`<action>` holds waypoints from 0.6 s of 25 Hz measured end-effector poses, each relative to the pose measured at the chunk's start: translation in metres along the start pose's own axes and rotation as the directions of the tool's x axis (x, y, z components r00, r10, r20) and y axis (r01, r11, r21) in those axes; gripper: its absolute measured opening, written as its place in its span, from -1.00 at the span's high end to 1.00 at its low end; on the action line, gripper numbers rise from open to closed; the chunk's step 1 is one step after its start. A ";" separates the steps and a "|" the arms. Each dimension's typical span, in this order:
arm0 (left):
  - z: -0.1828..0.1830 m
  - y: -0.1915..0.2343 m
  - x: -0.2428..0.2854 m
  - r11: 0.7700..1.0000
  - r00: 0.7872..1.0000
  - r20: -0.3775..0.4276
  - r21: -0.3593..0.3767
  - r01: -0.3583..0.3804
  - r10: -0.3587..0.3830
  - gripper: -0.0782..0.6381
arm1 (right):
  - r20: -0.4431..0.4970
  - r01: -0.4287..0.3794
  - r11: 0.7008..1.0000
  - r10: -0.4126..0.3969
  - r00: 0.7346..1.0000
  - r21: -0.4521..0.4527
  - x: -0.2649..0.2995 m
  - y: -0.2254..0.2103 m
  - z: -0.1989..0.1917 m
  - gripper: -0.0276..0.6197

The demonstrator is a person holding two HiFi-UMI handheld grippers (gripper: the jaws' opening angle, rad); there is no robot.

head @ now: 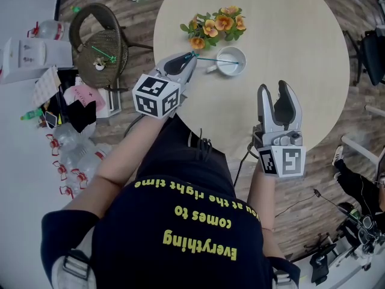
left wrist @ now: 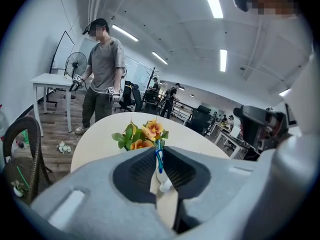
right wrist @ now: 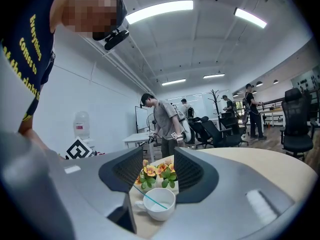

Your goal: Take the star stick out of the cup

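Stick (head: 213, 59) is the thing to watch here: a thin teal one, lying slanted with its far end down in the white cup (head: 243, 62) on the round table (head: 289, 41) and its near end poking out over the rim toward the person. The left gripper (head: 191, 57) has its jaws drawn almost together on that free end, pads pressing it from both sides. That looks a sensible spot to me, out past the rim, so the cup need not be touched. Whether the pinched end carries the star I cannot make out. The cup stands just beside the orange flowers (head: 215, 24), so I'd guess the pull should come up and back toward the person, or the stick could sweep the blooms. It is not yet out of the cup. The right gripper (head: 275, 89) hangs over the table's near edge, well apart from the cup, jaws wide with nothing in them. It points at the cup, perhaps ready to steady it if it tips or drags.
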State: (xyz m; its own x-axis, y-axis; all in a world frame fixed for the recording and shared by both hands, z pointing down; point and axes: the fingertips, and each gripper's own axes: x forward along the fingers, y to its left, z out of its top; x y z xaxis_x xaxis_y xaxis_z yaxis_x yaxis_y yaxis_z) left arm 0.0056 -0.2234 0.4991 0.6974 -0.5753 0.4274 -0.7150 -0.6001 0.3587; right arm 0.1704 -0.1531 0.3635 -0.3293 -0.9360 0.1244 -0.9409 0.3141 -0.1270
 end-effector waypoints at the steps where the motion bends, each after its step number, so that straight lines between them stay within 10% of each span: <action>1: 0.001 0.000 0.000 1.000 1.000 0.003 0.000 0.001 -0.001 0.67 | 0.000 0.000 1.000 0.000 1.000 0.000 0.000 0.000 0.000 0.29; 15: 0.008 -0.012 -0.002 0.999 0.999 0.011 0.010 0.048 -0.048 0.72 | -0.012 -0.006 1.000 0.006 1.000 -0.006 -0.001 0.001 0.001 0.38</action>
State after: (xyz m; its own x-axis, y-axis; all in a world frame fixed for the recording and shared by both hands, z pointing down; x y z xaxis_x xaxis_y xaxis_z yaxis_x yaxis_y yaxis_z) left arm 0.0133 -0.2196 0.4868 0.7313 -0.5521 0.4005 -0.6803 -0.6325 0.3703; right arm 0.1695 -0.1517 0.3624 -0.3358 -0.9321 0.1357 -0.9393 0.3207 -0.1218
